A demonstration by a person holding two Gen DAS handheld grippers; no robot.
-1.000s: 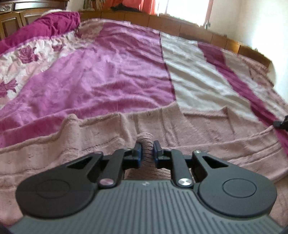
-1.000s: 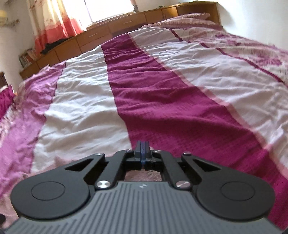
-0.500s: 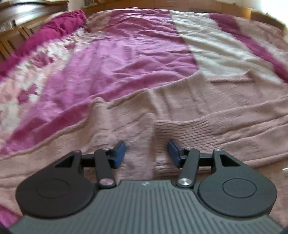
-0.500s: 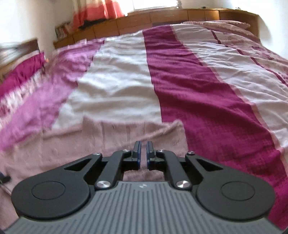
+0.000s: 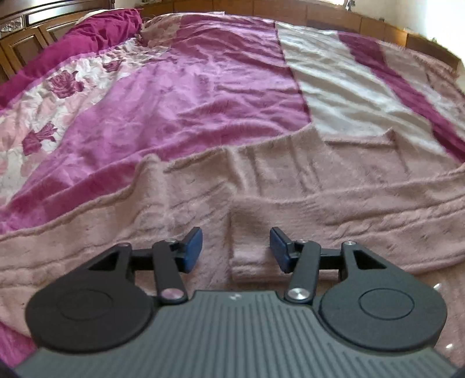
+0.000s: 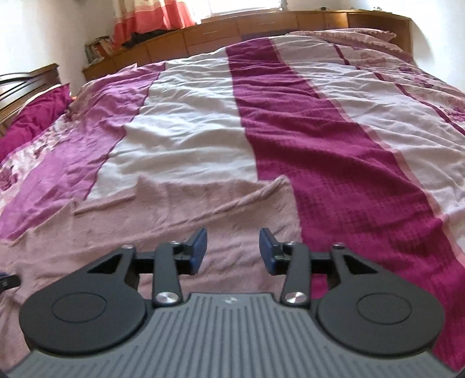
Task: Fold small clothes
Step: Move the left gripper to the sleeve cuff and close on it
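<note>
A dusty-pink knitted garment (image 5: 290, 186) lies spread flat across the near part of the bed. My left gripper (image 5: 236, 248) is open and empty, its blue pads either side of a ribbed sleeve cuff (image 5: 251, 253) that lies on the garment. In the right wrist view the same garment (image 6: 186, 215) fills the near left. My right gripper (image 6: 233, 250) is open and empty just above the garment's right part, near its edge. The left gripper's tip (image 6: 8, 281) shows at the far left.
The bed carries a striped cover in purple (image 5: 180, 96), white (image 6: 186, 128) and dark magenta (image 6: 343, 162). A magenta pillow (image 5: 87, 35) lies at the far left. Wooden cabinets (image 6: 232, 32) and an orange curtain (image 6: 151, 20) stand beyond the bed.
Both grippers have opened and let go of the pink garment, which now lies flat on the bed. Both have drawn back slightly from it.
</note>
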